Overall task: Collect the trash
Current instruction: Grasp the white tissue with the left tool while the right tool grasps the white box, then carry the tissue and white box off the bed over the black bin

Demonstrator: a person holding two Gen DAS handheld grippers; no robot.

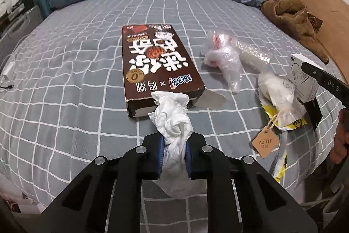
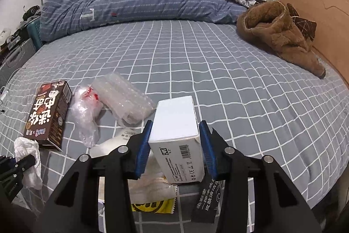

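In the left wrist view, the left gripper (image 1: 173, 146) is clenching a crumpled white tissue (image 1: 172, 117). The tissue is sitting between the two blue pads (image 1: 160, 153) and is sticking out forward past the fingertips, its far end reaching the open end of the brown carton (image 1: 159, 64). The carton is lying flat on the grey checked bed (image 1: 65, 80), just ahead of the gripper. To the right of the carton, a clear plastic bag (image 1: 224, 60) and a roll of bubble wrap (image 1: 253, 51) are lying side by side. Nearer the right edge, a paper tag (image 1: 265, 143) is hanging on a string from a white packet (image 1: 281, 97).

In the right wrist view, the right gripper (image 2: 177, 145) is grasping a white box (image 2: 176, 137). The box is standing between the blue pads (image 2: 142, 150), both pads pressing on its sides, and it is reaching forward beyond the fingertips. A black wrapper (image 2: 207, 200) is hanging under the right finger. Under the gripper, a yellow wrapper (image 2: 152, 205) is lying on the bed. To the left, the bubble wrap (image 2: 124, 99), the plastic bag (image 2: 86, 115) and the carton (image 2: 49, 115) are lying in a row. At the far left, the left gripper (image 2: 19, 165) is showing with the tissue (image 2: 28, 156) in it. A brown coat (image 2: 281, 36) is lying at the far right of the bed.
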